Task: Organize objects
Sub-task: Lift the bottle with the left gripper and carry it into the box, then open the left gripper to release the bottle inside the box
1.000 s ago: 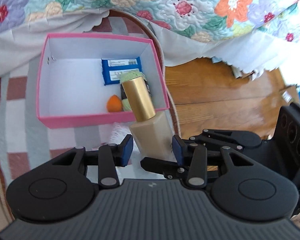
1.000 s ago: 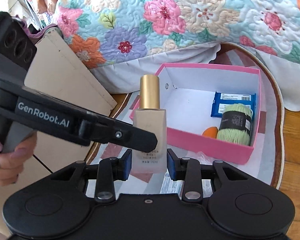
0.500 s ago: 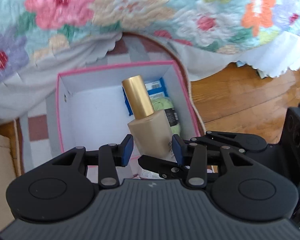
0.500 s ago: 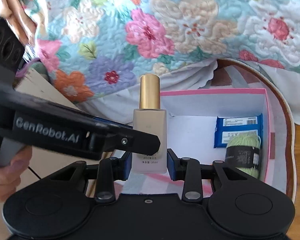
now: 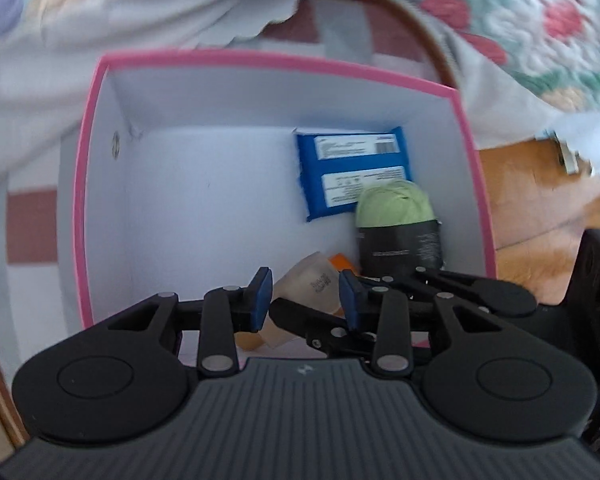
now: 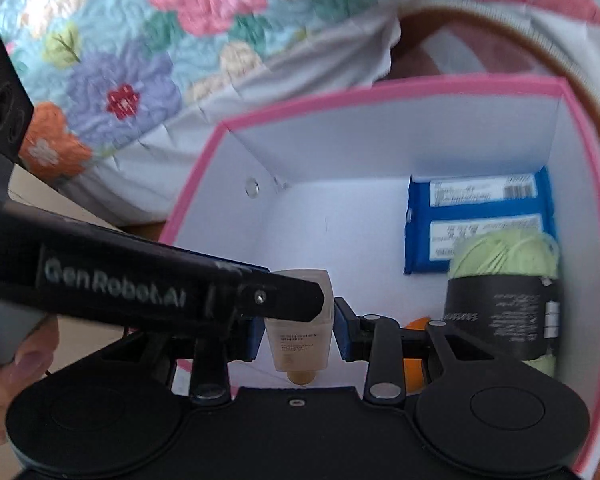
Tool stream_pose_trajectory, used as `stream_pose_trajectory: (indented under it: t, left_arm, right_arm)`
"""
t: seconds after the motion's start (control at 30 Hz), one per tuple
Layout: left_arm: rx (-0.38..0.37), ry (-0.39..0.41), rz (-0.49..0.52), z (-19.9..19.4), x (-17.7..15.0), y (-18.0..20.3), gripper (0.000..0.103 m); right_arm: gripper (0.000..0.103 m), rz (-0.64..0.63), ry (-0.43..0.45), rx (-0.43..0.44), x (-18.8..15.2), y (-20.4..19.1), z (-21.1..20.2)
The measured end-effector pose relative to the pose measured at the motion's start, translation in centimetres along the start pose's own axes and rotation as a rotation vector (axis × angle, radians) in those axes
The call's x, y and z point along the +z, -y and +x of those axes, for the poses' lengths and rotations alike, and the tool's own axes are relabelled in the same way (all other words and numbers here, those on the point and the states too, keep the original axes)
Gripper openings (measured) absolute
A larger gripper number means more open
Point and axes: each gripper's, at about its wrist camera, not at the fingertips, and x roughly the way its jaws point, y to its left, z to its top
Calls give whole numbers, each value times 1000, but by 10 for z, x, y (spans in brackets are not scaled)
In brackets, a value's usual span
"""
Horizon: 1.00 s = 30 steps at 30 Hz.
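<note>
Pinching a frosted beige rectangular foundation bottle (image 6: 300, 334) from two sides, inside the open top of a white cardboard box with a pink rim (image 5: 86, 200). Pressed on the bottle's flanks with the blue pads of the right gripper (image 6: 298, 336), with the gold cap (image 6: 300, 378) turned down toward the camera and the printed face tilted up. Clamped on the same bottle with the left gripper (image 5: 305, 298), jaws just closed further, nearly together, bottle between them and leaning to the left in that view. Held low over the near right part of the box, just beside a small orange lump (image 5: 342, 260) and close to a ball of light green yarn with a black paper band (image 5: 396, 204). Lying flat farther back against the far wall, partly under the yarn, a blue packet with white labels (image 5: 352, 172). From the left wrist only: wooden floor (image 5: 540, 184) to the right of the box, a red-and-white checked rug (image 5: 28, 224) under it, and the right gripper's black linkage crossing in front of the bottle. From the right wrist only: the cap, the left gripper's long black finger laid across the bottle's upper end, a hand (image 6: 4, 364) around its grey handle, and a flowered quilt (image 6: 140, 60) hanging behind the box.
</note>
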Motion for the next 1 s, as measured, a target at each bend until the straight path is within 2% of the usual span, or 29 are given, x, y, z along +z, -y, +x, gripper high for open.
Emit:
stream_pose_trajectory:
  t: [0.1,0.27,0.47,0.63,0.8,1.0]
  left_arm:
    - [-47,15,-29,-1,-1,-11,35]
    - [-87,52,-70,2,-3,-24,35]
    - [-128,77,-108,19,13,-34,35]
    - [-172,114,-178,37,12,-43,35]
    - [-159,102,-200,49,11,-48,35]
    - [-141,108,-196,51,10,-50,36]
  right_arm:
    - [40,25,-10,13,3,4,2]
    - [40,11,-32,-20,10,-3,7]
    - [41,78,-53,-57,25,13,20]
    - [40,37,-97,-128,36,18,34]
    - [40,-49,-122,-216,33,10,49]
    - [41,-64,-119,-273,32,7,51]
